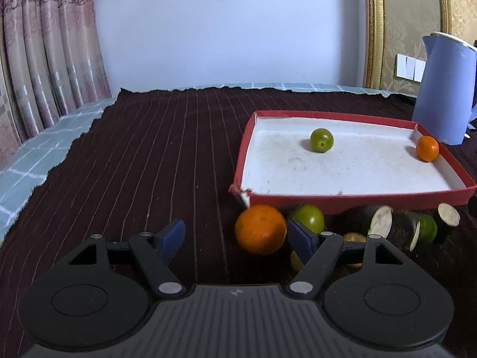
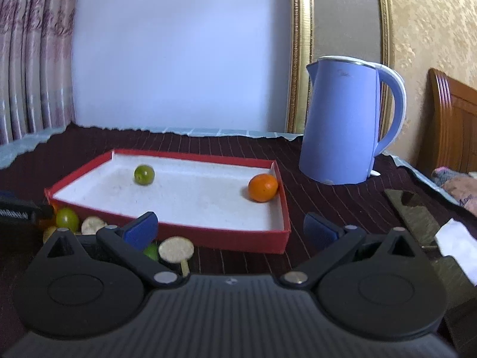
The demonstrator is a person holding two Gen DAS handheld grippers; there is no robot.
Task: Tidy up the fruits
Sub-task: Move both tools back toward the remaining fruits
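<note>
Two claws gape wide, left claw (image 1: 235,237) and right claw (image 2: 231,228), over a dark striped cloth (image 1: 134,164); curtains (image 1: 44,59) behind; blurred fruit pile (image 1: 402,226) partly hidden.

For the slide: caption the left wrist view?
Open left claw nears large orange fruit before red-walled white tray.

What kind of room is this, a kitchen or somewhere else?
Most likely a bedroom in a home rather than a kitchen. Patterned curtains hang at one side, a carved wooden headboard stands at the other, and a blue electric kettle sits on the cloth-covered table.
</note>
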